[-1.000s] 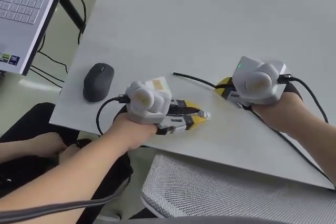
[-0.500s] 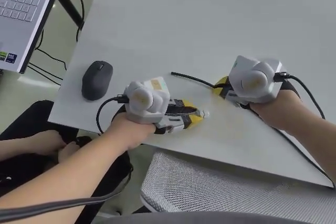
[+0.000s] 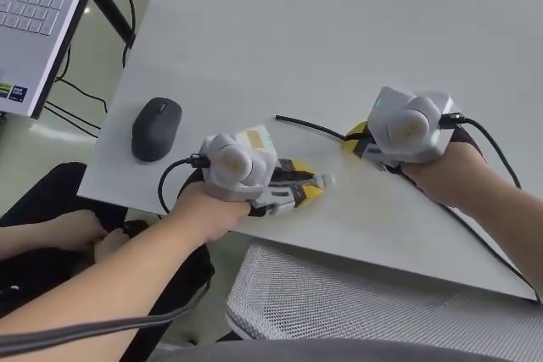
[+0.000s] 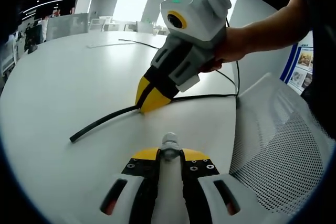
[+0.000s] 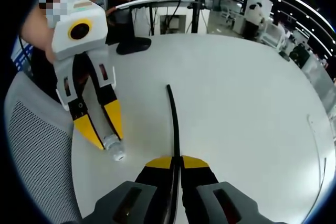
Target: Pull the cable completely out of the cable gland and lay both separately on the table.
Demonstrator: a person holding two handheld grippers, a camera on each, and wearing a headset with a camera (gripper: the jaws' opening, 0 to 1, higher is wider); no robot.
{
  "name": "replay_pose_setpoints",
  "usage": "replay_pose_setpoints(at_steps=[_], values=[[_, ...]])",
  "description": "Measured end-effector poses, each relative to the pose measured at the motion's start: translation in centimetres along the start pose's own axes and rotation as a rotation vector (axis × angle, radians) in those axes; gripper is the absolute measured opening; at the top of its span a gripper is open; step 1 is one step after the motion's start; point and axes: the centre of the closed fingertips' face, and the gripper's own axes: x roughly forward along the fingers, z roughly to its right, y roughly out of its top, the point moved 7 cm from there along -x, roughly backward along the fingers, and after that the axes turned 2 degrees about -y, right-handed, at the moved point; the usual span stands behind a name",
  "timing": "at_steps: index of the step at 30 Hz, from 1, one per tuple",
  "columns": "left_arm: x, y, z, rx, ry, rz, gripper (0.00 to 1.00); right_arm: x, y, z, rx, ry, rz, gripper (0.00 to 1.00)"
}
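The white cable gland sits pinched between the yellow tips of my left gripper, low over the table near its front edge; the same gland and gripper face right in the head view. The thin black cable is free of the gland and lies along the table, its loose end pointing left. My right gripper is shut on the cable near its other end, and this gripper stands right of the left one, apart from it.
A dark computer mouse rests left of the left gripper. A laptop stands off the table's left corner with black cords hanging. A mesh chair back is under the near table edge. A long cord trails behind the right gripper.
Both grippers hold almost still; the right one has drifted slightly left. The small shift of the whole picture comes from the head camera.
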Motion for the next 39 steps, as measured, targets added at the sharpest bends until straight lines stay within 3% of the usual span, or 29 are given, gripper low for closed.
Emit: replay_pose_setpoints(at_steps=[12,25,32,39], values=[[0.0,0.0,0.2,0.029,0.009,-0.019,0.16,0.0,0.0,-0.1,-0.001,0.0,-0.007,0.0],[-0.2,-0.2,0.4,0.052,0.039,-0.033,0.22,-0.1,-0.1,0.4,0.017,-0.026,-0.011,0.13],[-0.2,0.0,0.4,0.051,0.069,-0.027,0.26,-1.4,-0.1,0.8,0.023,-0.045,0.019,0.19],[-0.1,0.4,1.2,0.047,0.087,-0.027,0.29,-3.7,0.0,1.0,0.04,-0.066,0.066,0.24]])
